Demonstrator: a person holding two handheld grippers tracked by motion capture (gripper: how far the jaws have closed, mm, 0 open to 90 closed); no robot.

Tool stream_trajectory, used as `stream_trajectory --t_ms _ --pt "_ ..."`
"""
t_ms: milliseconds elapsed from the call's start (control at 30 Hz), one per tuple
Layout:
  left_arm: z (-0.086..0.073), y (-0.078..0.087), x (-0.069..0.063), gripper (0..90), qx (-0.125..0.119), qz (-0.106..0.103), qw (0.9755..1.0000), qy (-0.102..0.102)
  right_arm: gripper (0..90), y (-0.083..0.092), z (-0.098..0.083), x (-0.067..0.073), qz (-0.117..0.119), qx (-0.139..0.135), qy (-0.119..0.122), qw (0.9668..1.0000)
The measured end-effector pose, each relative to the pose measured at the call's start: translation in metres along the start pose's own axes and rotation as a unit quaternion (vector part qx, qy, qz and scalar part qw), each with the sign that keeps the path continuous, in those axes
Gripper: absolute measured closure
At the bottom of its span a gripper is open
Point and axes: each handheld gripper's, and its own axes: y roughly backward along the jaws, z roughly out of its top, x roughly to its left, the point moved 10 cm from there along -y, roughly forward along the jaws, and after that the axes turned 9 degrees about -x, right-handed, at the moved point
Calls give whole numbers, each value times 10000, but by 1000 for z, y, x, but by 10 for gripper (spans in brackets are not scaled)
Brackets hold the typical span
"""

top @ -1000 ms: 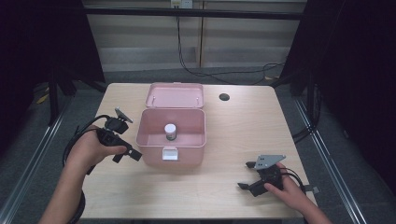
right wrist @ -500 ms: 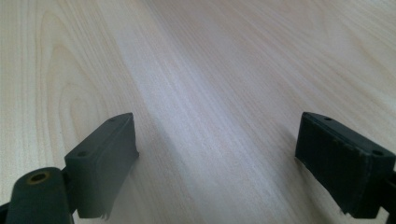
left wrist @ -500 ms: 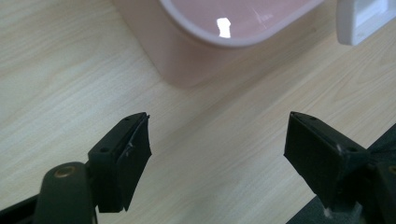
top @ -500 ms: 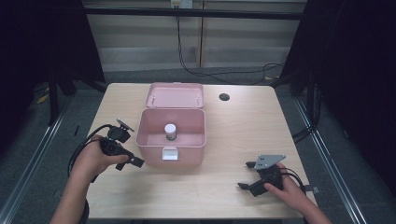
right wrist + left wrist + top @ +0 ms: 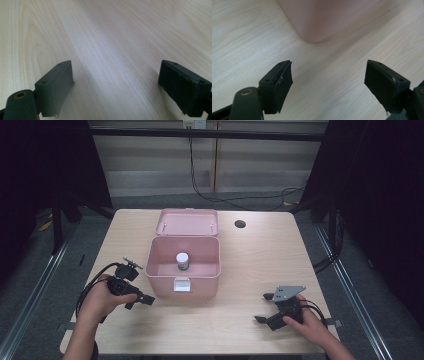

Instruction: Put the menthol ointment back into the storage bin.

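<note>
Open pink box point(image 5: 184, 265) at frame centre, small jar point(image 5: 183, 261) inside.
Left tongs point(image 5: 141, 299) released at its lower-left corner; right tongs point(image 5: 265, 307) released, lower right, on the tabletop point(image 5: 260, 255).

1. The left claw point(image 5: 142, 301) has sunk from beside the pink box's point(image 5: 165, 270) upper wall toward the desk point(image 5: 240, 270).
2. It has slid back toward the person, off the box's front-left corner.

A lab: dark-curtained recording bay around a wooden table point(image 5: 240, 255).
</note>
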Motion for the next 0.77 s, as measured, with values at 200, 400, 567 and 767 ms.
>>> stream_trajectory --t_ms 200,400,567,767 --pt "-8 -7 5 217 -87 26 9999 68 122 0 0 0 11 -5 4 10000" --pt "-20 -16 9 217 -144 72 9999 44 121 0 0 0 11 -4 1 10000" --pt "-26 -22 10 217 -170 119 9998 -22 121 0 0 0 10 -4 4 10000" --pt "-27 -19 9 217 -227 178 9996 15 121 0 0 0 11 -4 2 10000"
